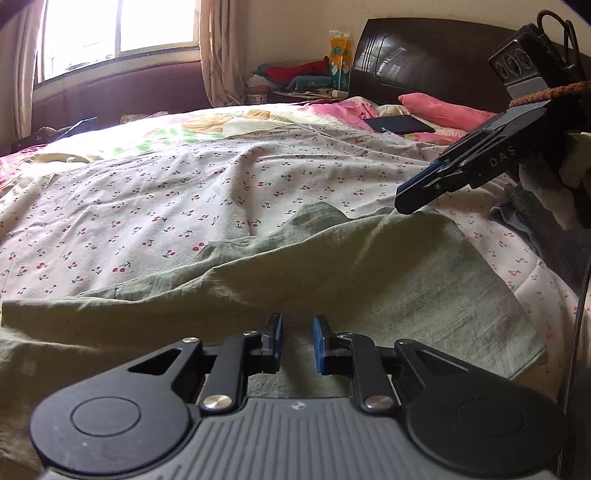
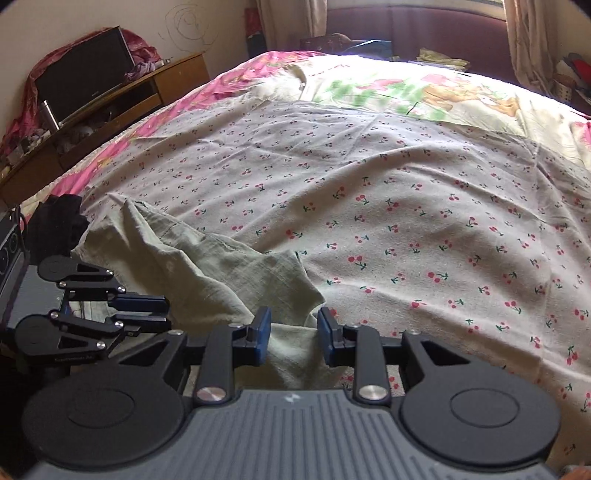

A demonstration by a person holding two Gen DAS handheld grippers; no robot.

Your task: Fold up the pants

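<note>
Pale green pants (image 1: 332, 280) lie rumpled on the cherry-print sheet (image 1: 147, 206), and also show in the right wrist view (image 2: 221, 273). My left gripper (image 1: 297, 341) is open, low over the green cloth, with cloth showing between its blue pads. My right gripper (image 2: 293, 336) is open over the pants' edge, cloth lying between its pads. The right gripper also shows in the left wrist view (image 1: 410, 199), tips just above the far fold of the pants. The left gripper shows at the left of the right wrist view (image 2: 162, 314).
The bed's sheet (image 2: 406, 206) spreads wide beyond the pants. A dark headboard (image 1: 424, 59), a pink pillow (image 1: 443, 109) and a black tablet (image 1: 402, 124) lie at the far end. A wooden stand with a television (image 2: 85, 70) is left of the bed. A window (image 1: 118, 33) is behind.
</note>
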